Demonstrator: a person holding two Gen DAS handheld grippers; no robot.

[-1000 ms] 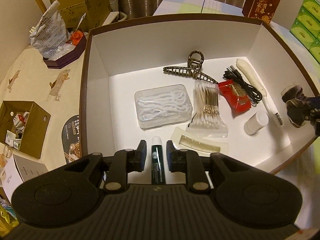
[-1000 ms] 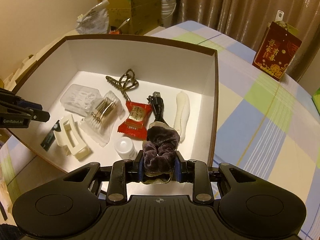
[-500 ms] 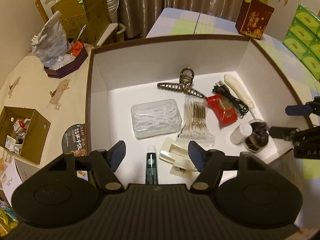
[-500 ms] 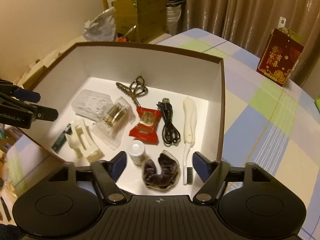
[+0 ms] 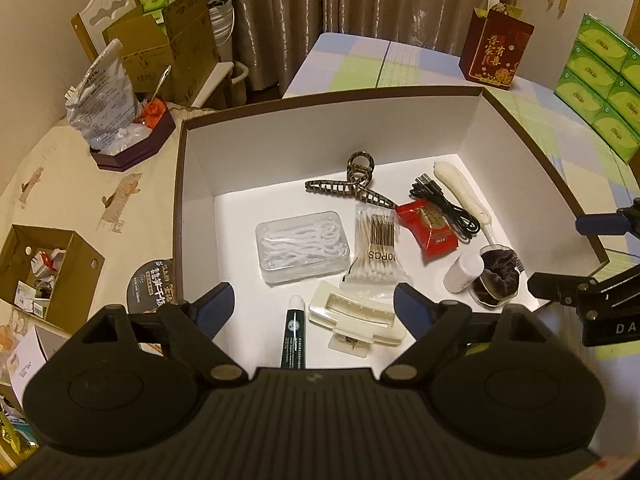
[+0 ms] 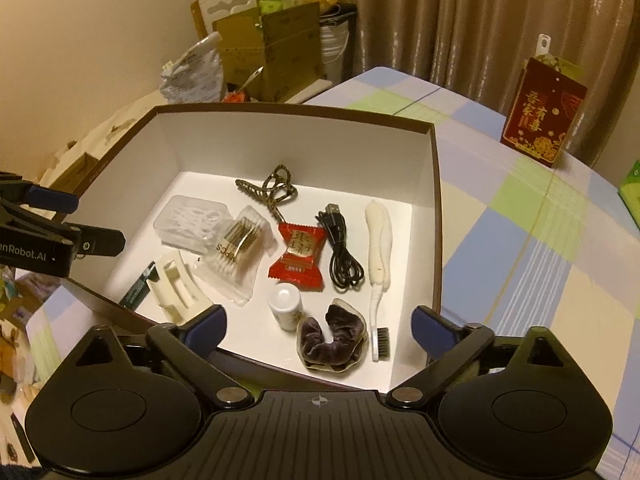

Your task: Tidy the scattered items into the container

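Observation:
A brown-rimmed white box (image 5: 400, 136) (image 6: 288, 136) holds several items. A dark green tube (image 5: 294, 332) lies on its floor below my left gripper (image 5: 314, 304), whose jaws are opening with nothing pressed between them. A dark velvet scrunchie (image 6: 330, 340) (image 5: 498, 278) lies near the box's front wall under my right gripper (image 6: 320, 322), whose jaws are also opening and hold nothing. Also inside are a floss-pick case (image 5: 302, 246), a cotton swab pack (image 5: 376, 244), a cream hair clip (image 5: 356, 316), a patterned claw clip (image 5: 356, 184), a red sachet (image 5: 430, 226), a black cable (image 5: 444, 208), a white brush (image 6: 378, 256) and a small white bottle (image 6: 285, 306).
The box sits on a checked tablecloth (image 6: 540, 240). A red gift bag (image 6: 542, 118) stands at the back right, green tissue packs (image 5: 600, 80) further right. Left of the box are an open cardboard box (image 5: 44, 264), a purple tray with a bag (image 5: 128, 136) and stacked cartons (image 5: 168, 48).
Both grippers opened and rose. The left one let go of the green tube and the right one let go of the scrunchie; both items now lie on the box floor.

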